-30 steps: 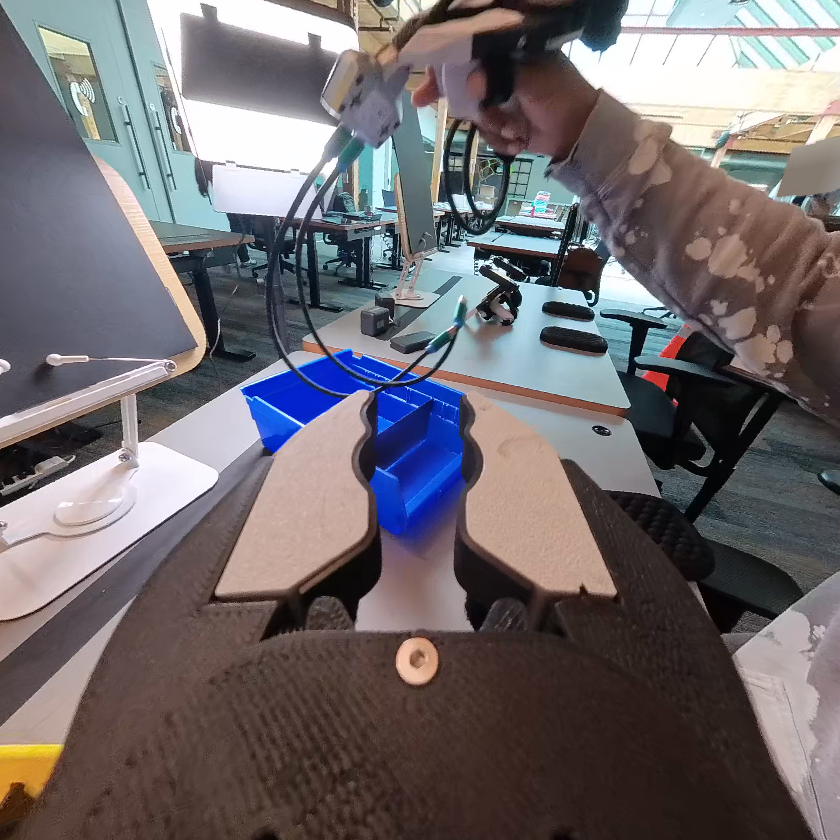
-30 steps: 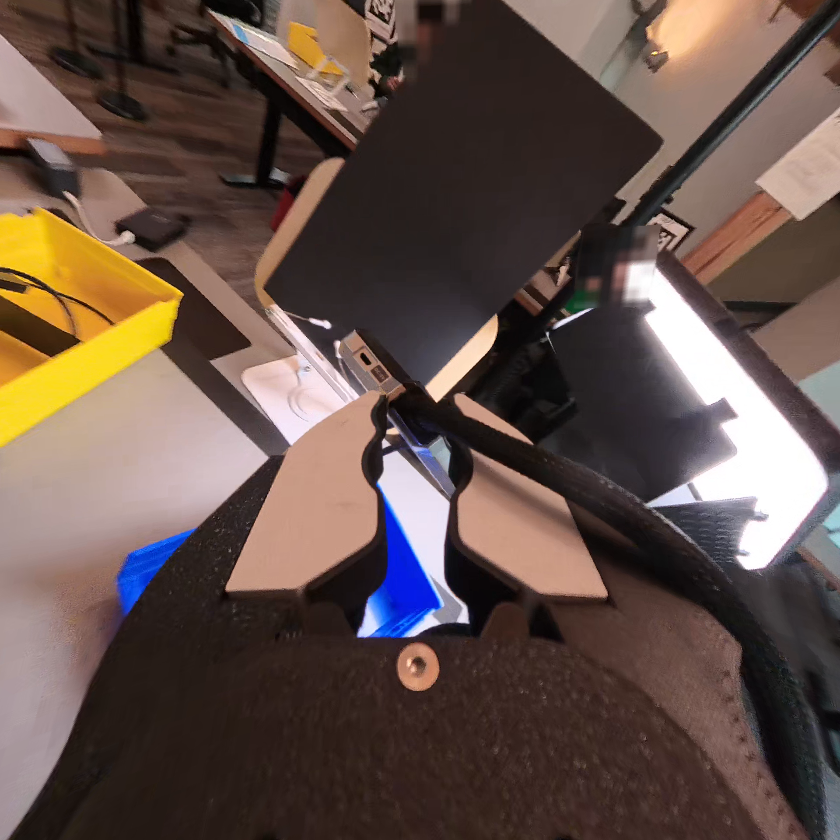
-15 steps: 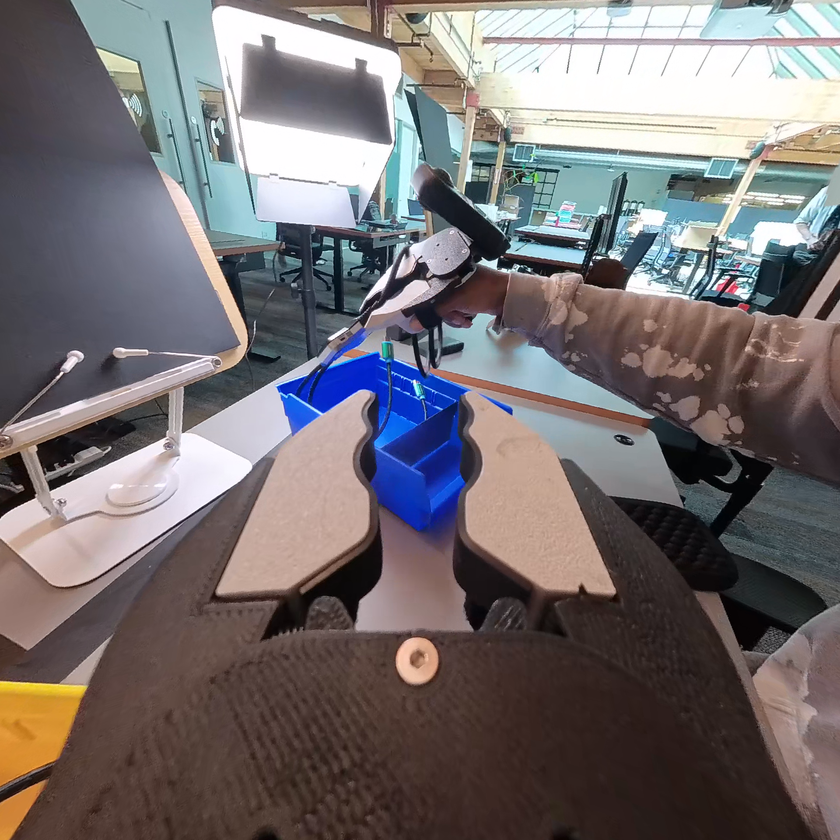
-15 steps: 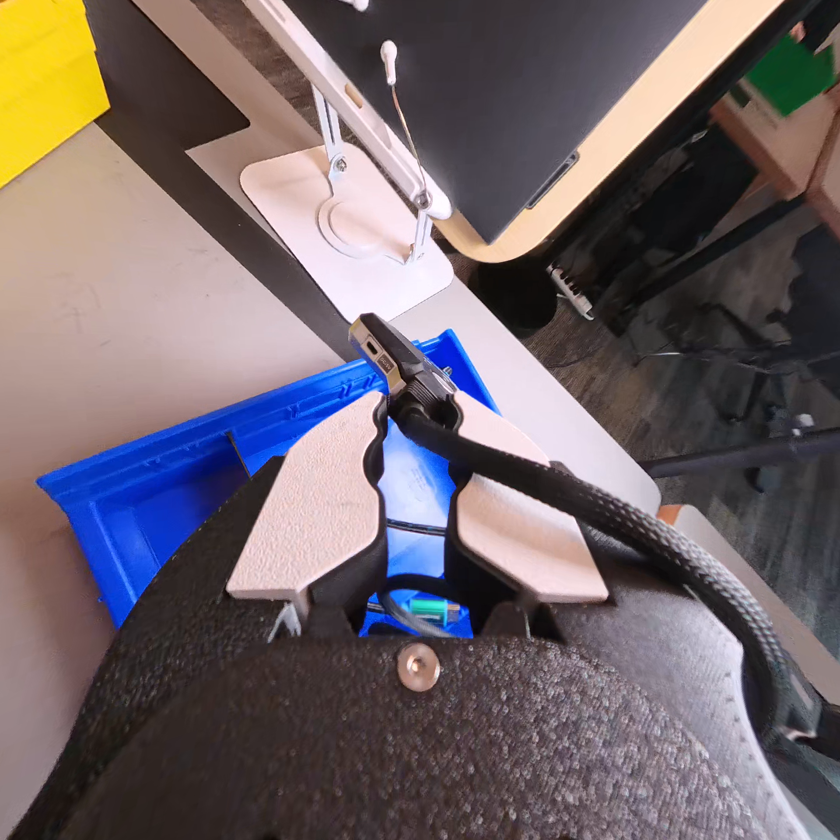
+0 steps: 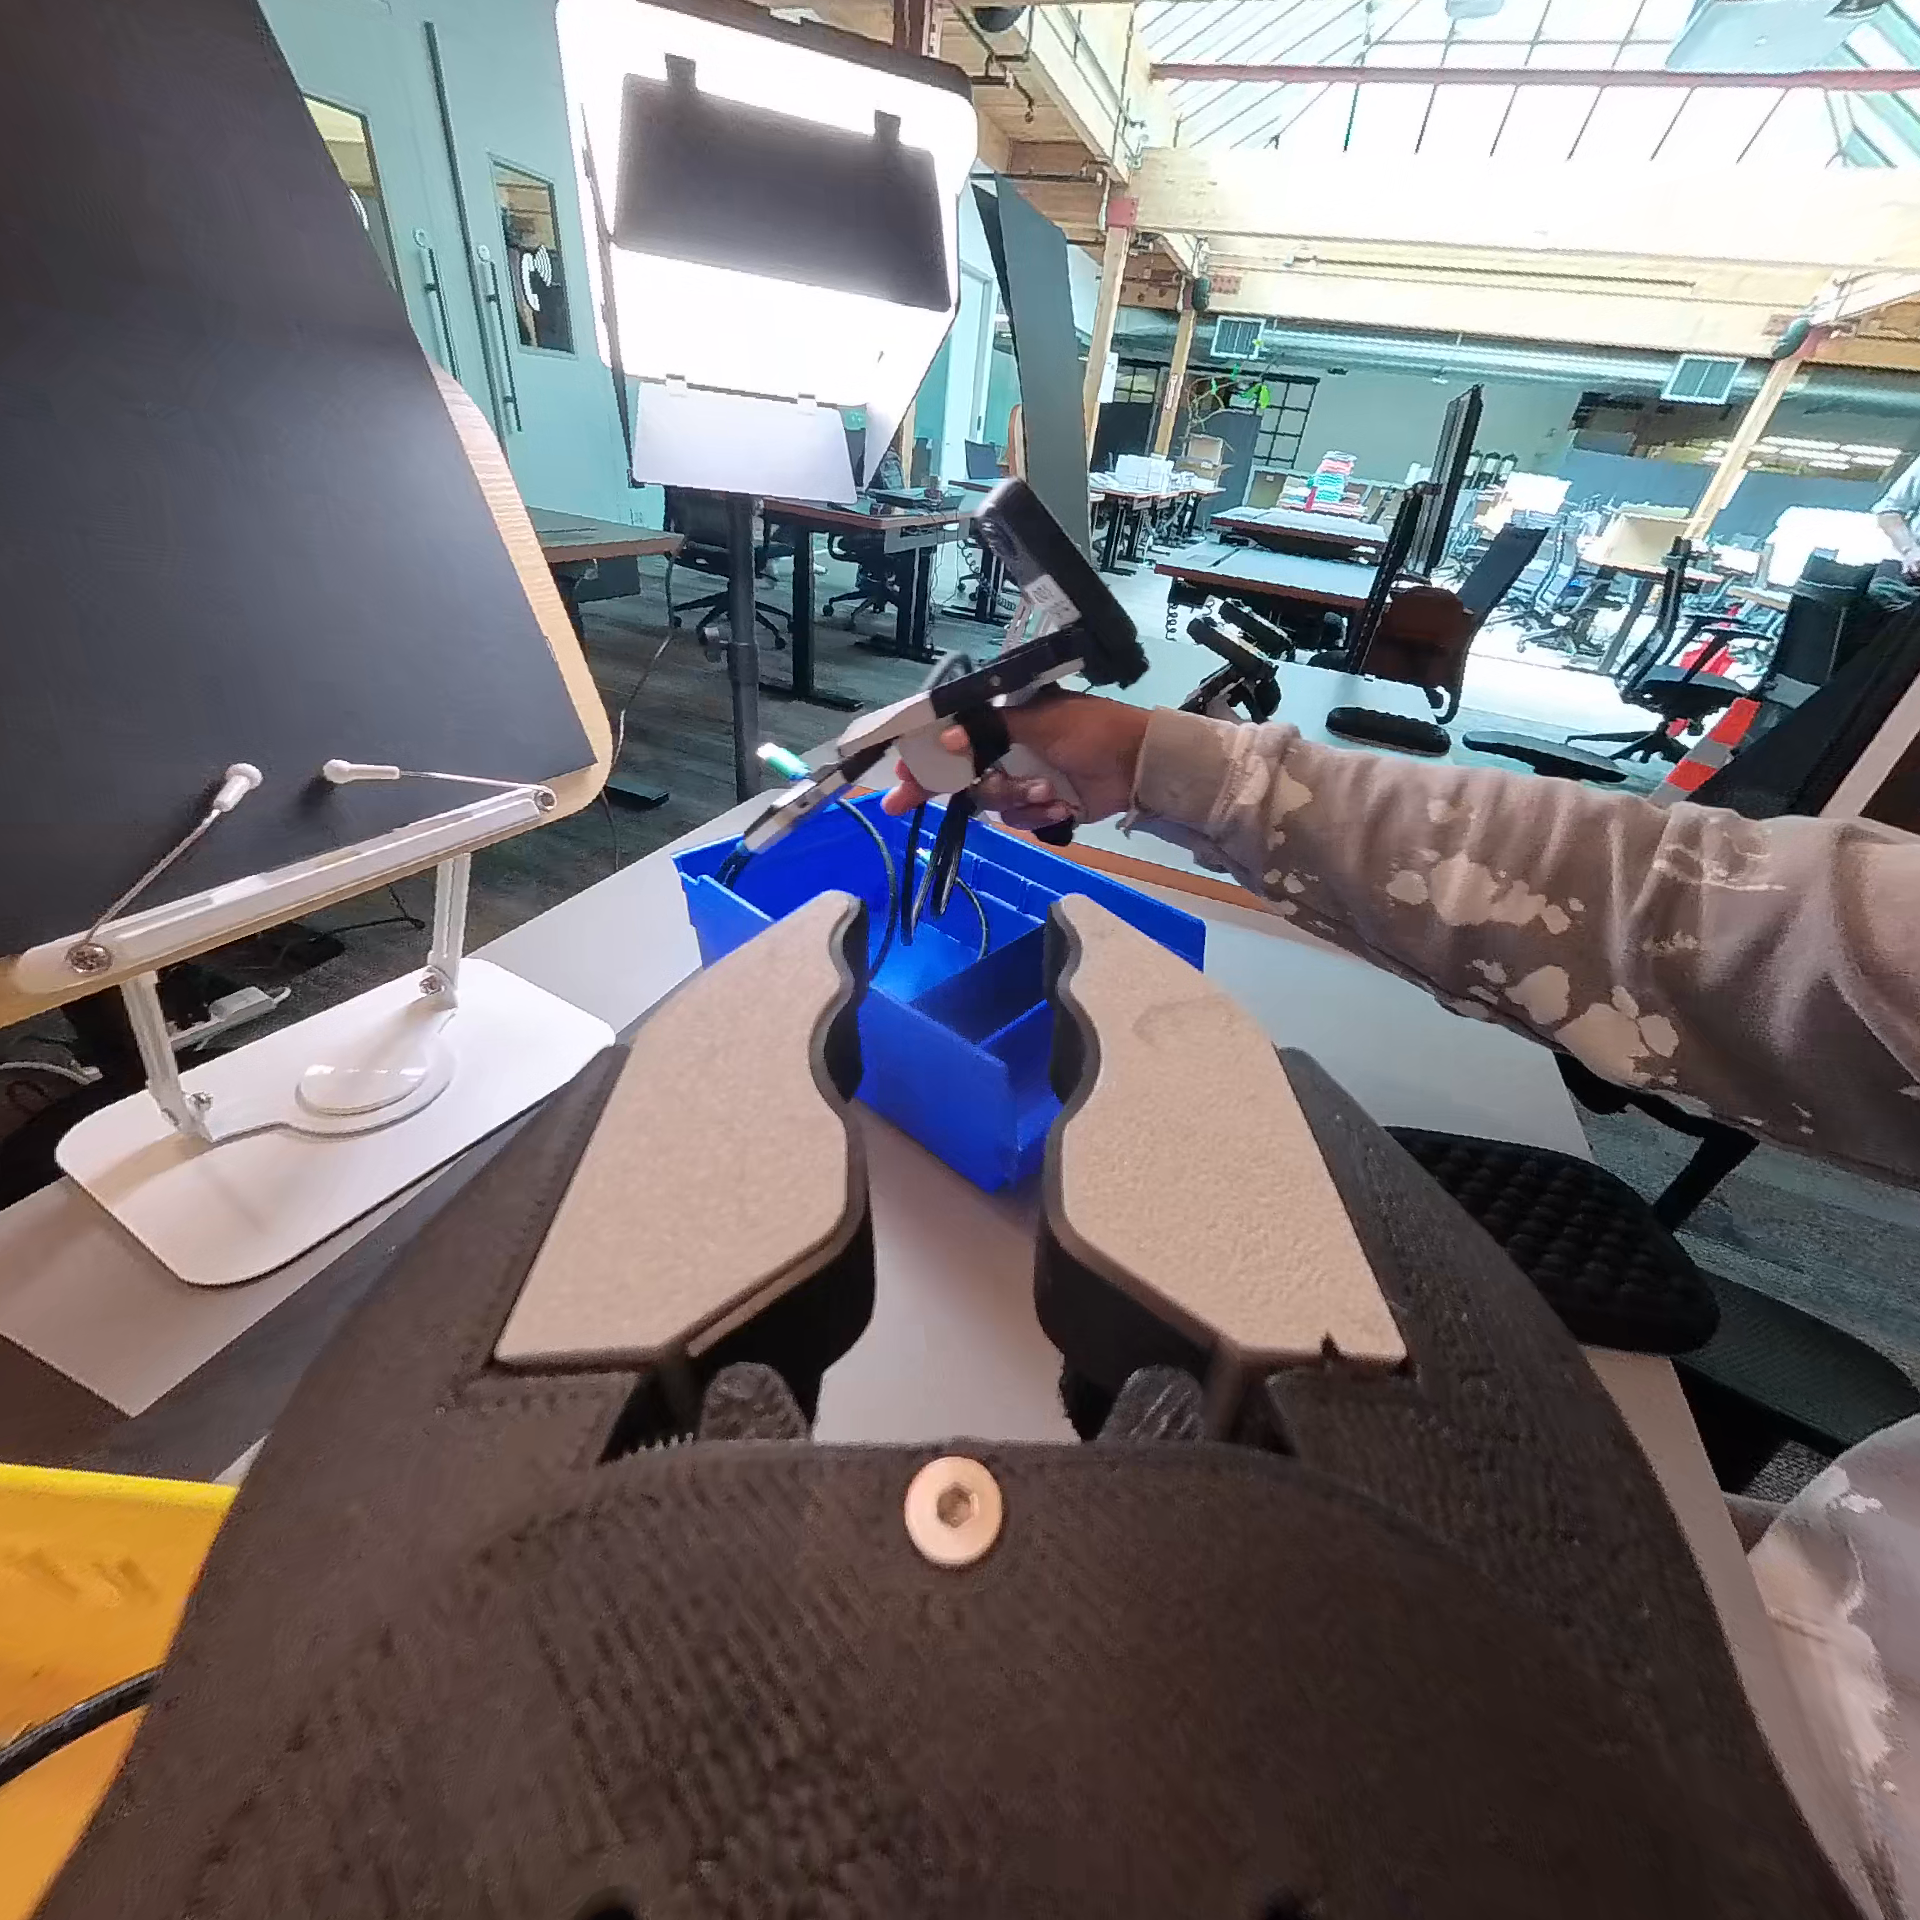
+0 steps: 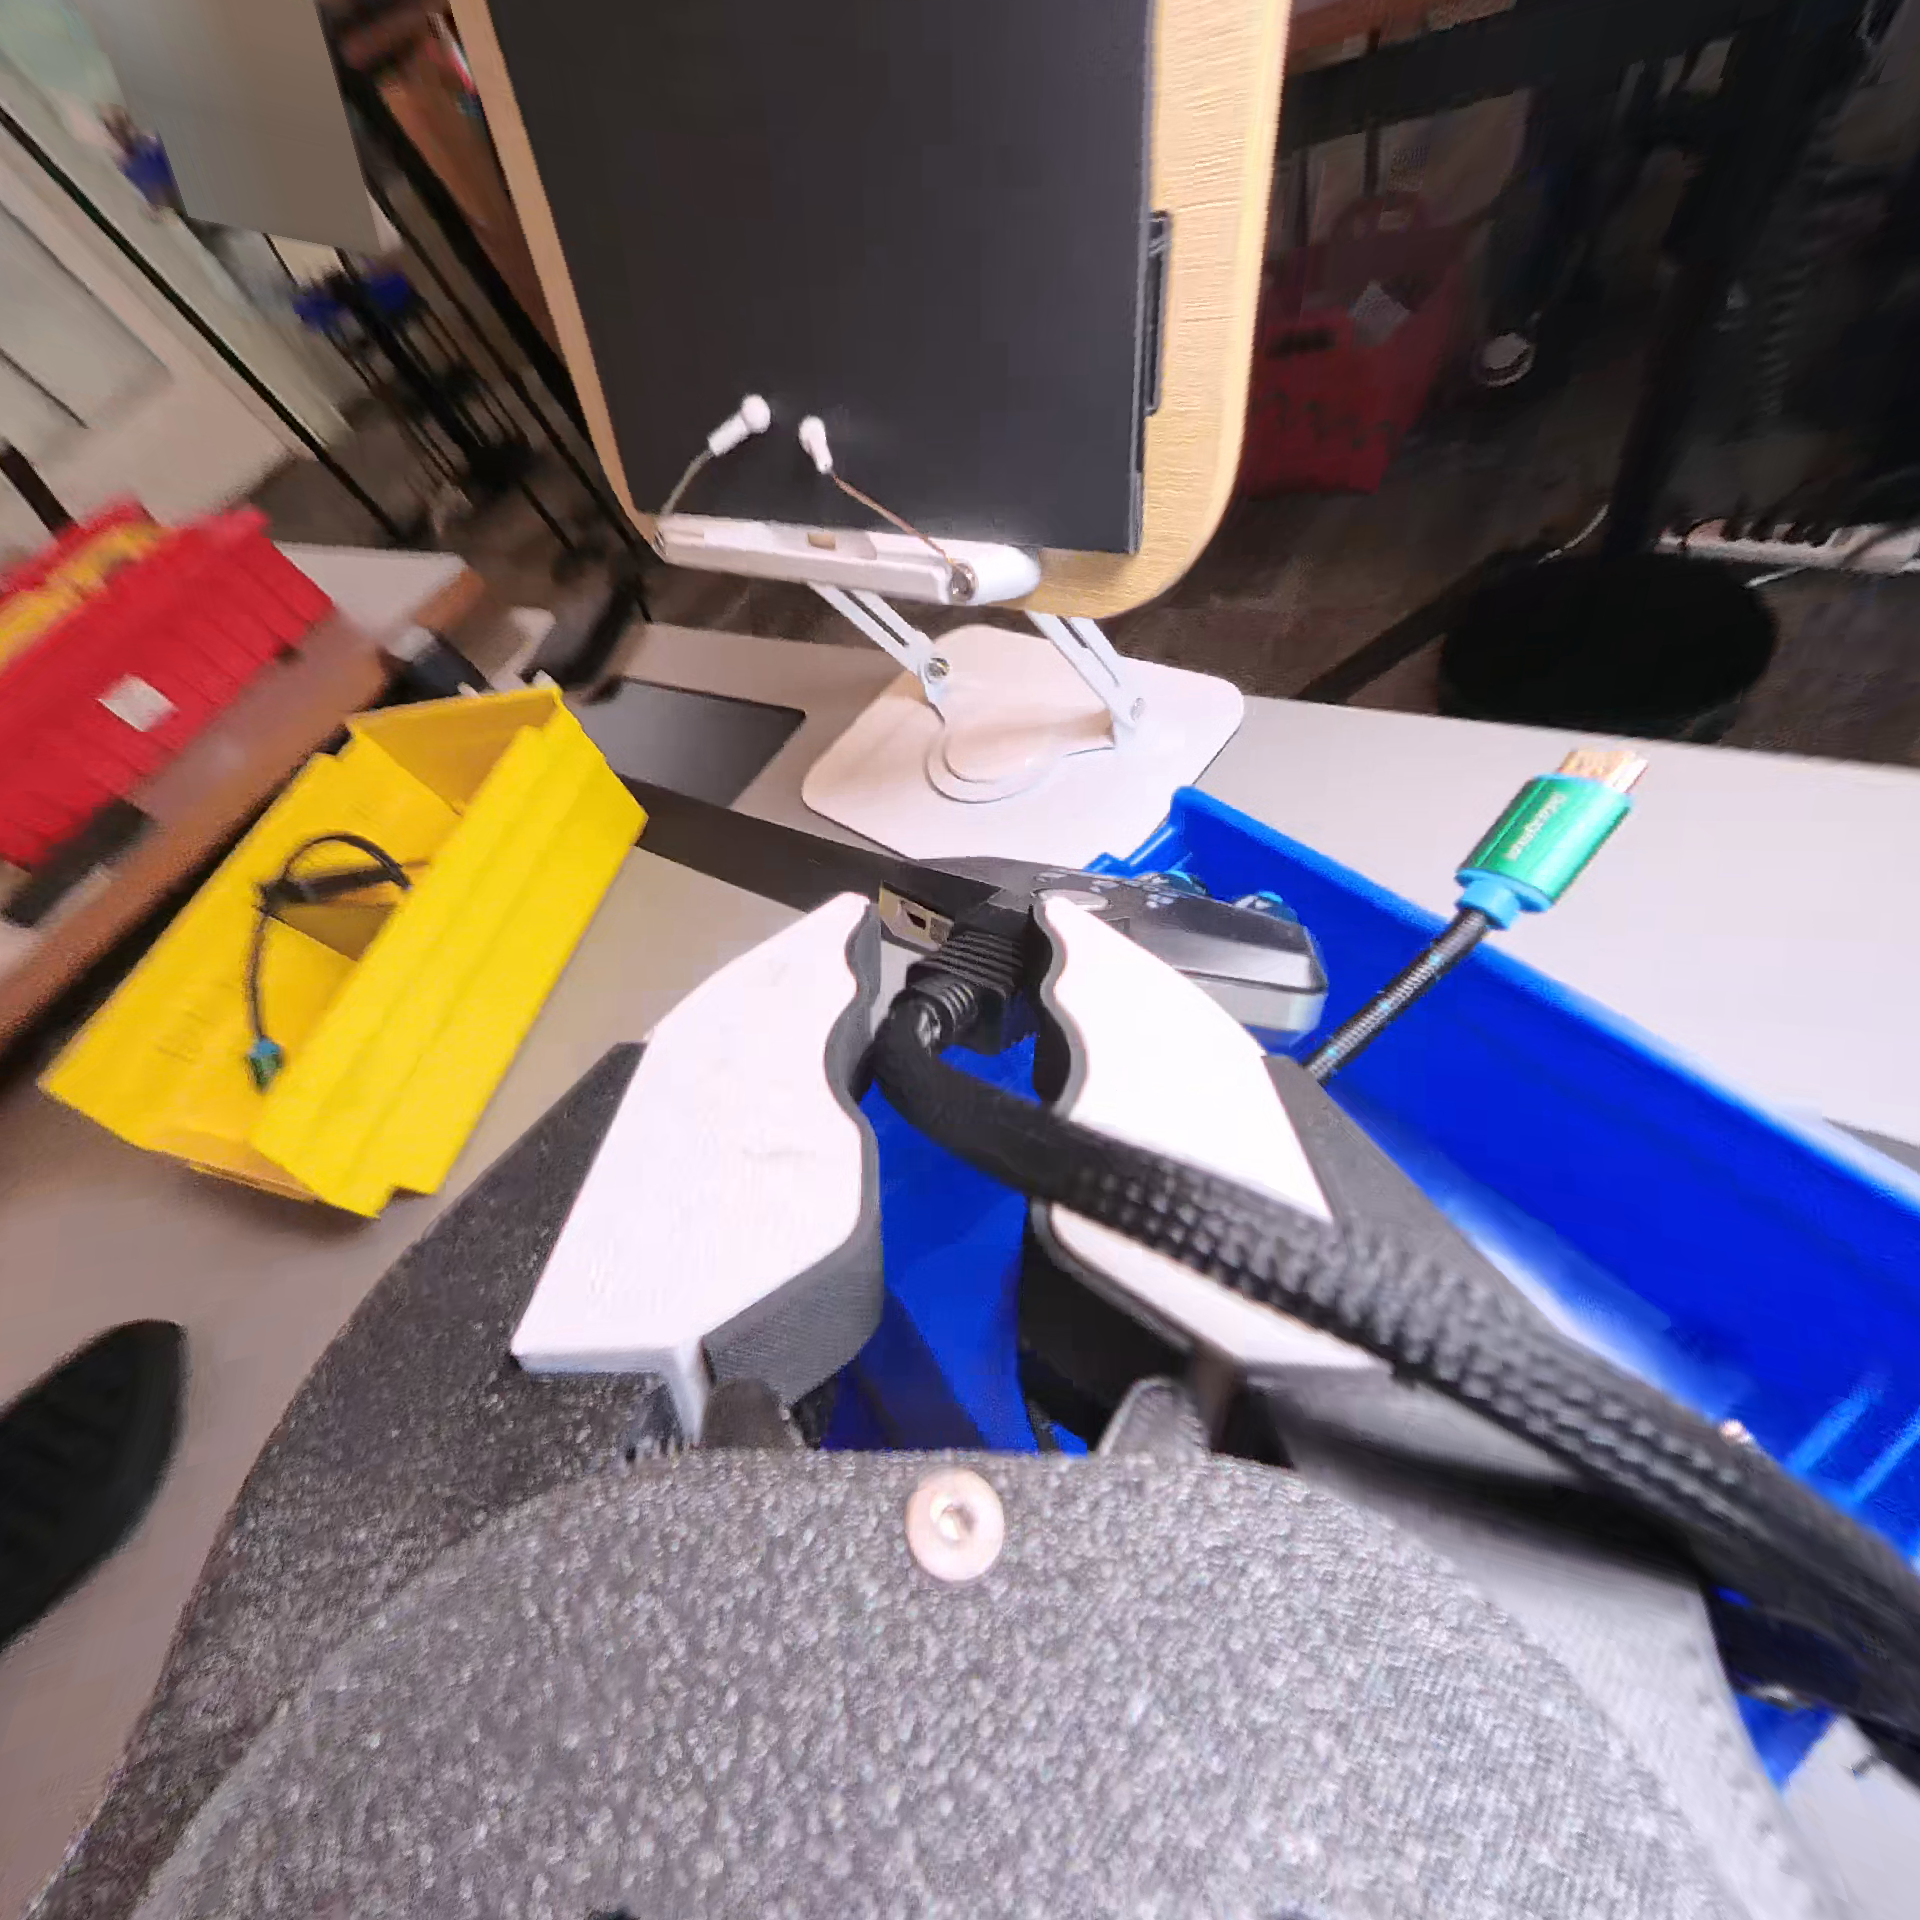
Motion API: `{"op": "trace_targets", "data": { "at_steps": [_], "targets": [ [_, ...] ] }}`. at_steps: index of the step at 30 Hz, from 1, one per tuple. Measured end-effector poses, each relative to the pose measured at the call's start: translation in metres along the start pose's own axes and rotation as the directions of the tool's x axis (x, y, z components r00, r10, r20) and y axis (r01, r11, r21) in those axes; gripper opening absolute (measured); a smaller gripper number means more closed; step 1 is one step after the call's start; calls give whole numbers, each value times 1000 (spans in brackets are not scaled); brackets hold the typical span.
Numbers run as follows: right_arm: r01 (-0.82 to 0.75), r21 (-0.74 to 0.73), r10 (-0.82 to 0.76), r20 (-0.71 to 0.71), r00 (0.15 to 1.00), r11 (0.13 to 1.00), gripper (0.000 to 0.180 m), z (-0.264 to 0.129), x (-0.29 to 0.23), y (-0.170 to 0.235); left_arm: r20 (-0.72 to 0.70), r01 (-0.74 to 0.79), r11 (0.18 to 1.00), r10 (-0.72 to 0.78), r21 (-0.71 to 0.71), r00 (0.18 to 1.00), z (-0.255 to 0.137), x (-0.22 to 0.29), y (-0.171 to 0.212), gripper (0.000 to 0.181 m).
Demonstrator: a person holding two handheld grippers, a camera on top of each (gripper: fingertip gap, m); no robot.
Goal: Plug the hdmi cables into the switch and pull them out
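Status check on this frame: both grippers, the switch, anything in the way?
Left gripper open, empty, short of blue bin. Right gripper shut on switch over the bin. Green HDMI plug loose, unplugged. No obstruction seen.

Bright daylight throughout. Left wrist view: studio light panel (image 5: pixel 774 281) at 11 o'clock blown out to white, skylights (image 5: pixel 1455 114) at 1 o'clock glaring; focus sharp, fisheye bending at edges. Right wrist view: motion blur heavy from 9 to 12 o'clock, red bin (image 6: pixel 125 665) smeared; soft shadows on tabletop (image 6: pixel 1714 883).

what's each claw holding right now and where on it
The right claw grips the HDMI switch at its ribbed cable collar, above the blue bin. The left claw is open and empty.
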State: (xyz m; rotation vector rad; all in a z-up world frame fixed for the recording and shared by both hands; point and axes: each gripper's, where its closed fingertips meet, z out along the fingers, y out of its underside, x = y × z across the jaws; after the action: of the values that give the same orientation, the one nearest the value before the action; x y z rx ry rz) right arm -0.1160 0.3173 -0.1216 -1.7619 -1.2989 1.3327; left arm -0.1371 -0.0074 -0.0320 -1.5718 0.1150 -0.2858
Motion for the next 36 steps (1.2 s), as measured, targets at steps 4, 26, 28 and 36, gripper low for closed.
{"op": "trace_targets", "data": {
  "at_steps": [4, 26, 28, 36],
  "targets": [
    [-181, 57, 177, 61, 982, 982, 25, -32, 7, 8, 8, 11, 1000, -11, 7, 1000, -3, -5, 0, 32],
    [-50, -123, 88, 320, 943, 991, 26, -130, -36, 68, 75, 40, 998, -36, -57, 997, -2, -26, 18, 32],
    [-3, -153, 49, 297, 954, 988, 26, -125, -37, 64, 71, 40, 997, -35, -73, 997, 2, -24, 22, 32],
    [176, -296, -90, 282, 955, 939, 54, -84, -55, 25, 78, 44, 992, -35, -115, 996, 9, -27, 34, 32]
  ]
}}
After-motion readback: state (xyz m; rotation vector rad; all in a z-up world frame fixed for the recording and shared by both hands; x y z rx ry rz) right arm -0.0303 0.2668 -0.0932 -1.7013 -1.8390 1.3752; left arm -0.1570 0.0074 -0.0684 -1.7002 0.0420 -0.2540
